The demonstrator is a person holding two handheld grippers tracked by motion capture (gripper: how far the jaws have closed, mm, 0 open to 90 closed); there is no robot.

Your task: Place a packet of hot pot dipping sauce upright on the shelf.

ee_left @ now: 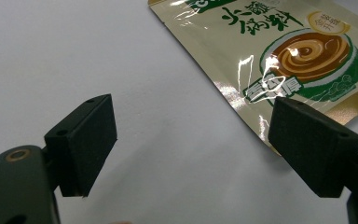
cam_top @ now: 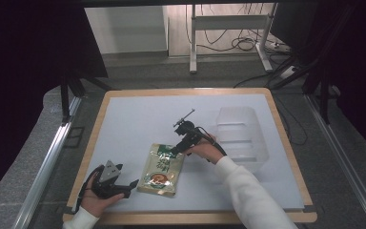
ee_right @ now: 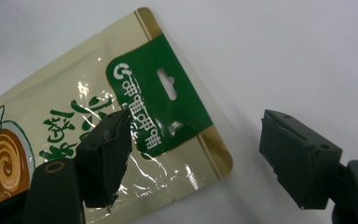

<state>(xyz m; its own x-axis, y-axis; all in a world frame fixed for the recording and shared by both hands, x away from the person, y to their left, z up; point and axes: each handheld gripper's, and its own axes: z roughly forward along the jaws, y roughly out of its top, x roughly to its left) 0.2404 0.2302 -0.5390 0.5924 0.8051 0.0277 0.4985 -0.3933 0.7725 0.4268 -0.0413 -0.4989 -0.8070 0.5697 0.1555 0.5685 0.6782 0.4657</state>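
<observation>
Sauce pouch (ee_right: 121,130), green-labelled, Chinese lettering, between gaping left gripper (ee_left: 193,142) and right gripper (ee_right: 196,154).

Pouch (cam_top: 162,170): glossy cream-gold, green header band with white characters, green script down middle, brown swirl in green-rimmed bowl picture, gold corner strips.
Surface (cam_top: 138,119): white top, light wood edging.
Bin (cam_top: 240,136) at right: clear, colourless.
Left tool (cam_top: 124,187), right tool (cam_top: 177,149): black; left carries grey plate.
Sleeve (cam_top: 255,200): white.
</observation>
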